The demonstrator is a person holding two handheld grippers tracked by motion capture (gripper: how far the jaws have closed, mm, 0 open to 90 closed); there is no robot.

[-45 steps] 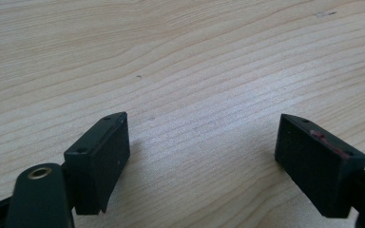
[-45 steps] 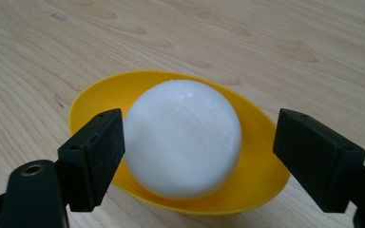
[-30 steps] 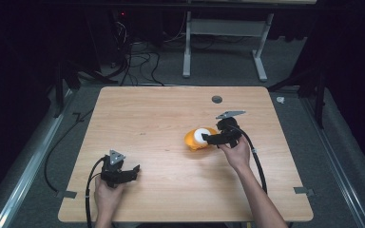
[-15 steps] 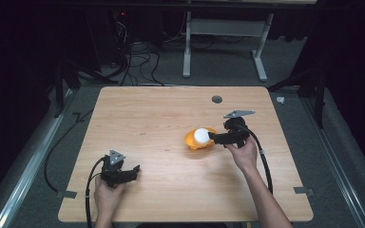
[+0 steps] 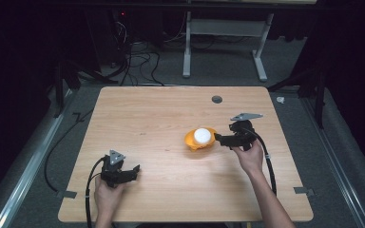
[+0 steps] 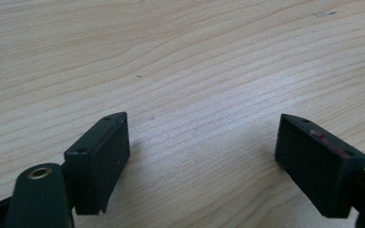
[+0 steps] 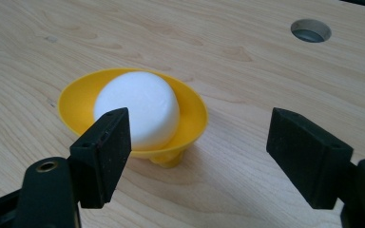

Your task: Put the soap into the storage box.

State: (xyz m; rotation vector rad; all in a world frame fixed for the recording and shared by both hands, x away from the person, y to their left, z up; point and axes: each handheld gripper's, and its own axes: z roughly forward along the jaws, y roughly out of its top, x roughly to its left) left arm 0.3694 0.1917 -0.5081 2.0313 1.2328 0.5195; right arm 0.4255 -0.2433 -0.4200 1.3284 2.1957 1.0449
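Observation:
A yellow bowl [image 5: 199, 140] [image 7: 76, 102] on a small foot stands right of the table's middle, and a white rounded lump [image 5: 202, 136] [image 7: 140, 107] lies in it. Just to the bowl's right my right gripper [image 5: 217, 139] [image 7: 197, 152] is open, its jaws wide apart and clear of the bowl, nothing between them. My left gripper [image 5: 134, 172] [image 6: 202, 156] rests low near the table's front left, open, with bare wood between its jaws.
The wooden table [image 5: 147, 118] has a round cable hole [image 5: 216, 99] [image 7: 310, 30] near its back edge. Black cables trail from both grippers over the front edge. Dark floor, cables and a white stand lie beyond the table.
My right gripper has drawn back to the right, away from the bowl, leaving the white lump resting in it. The left gripper has stayed put.

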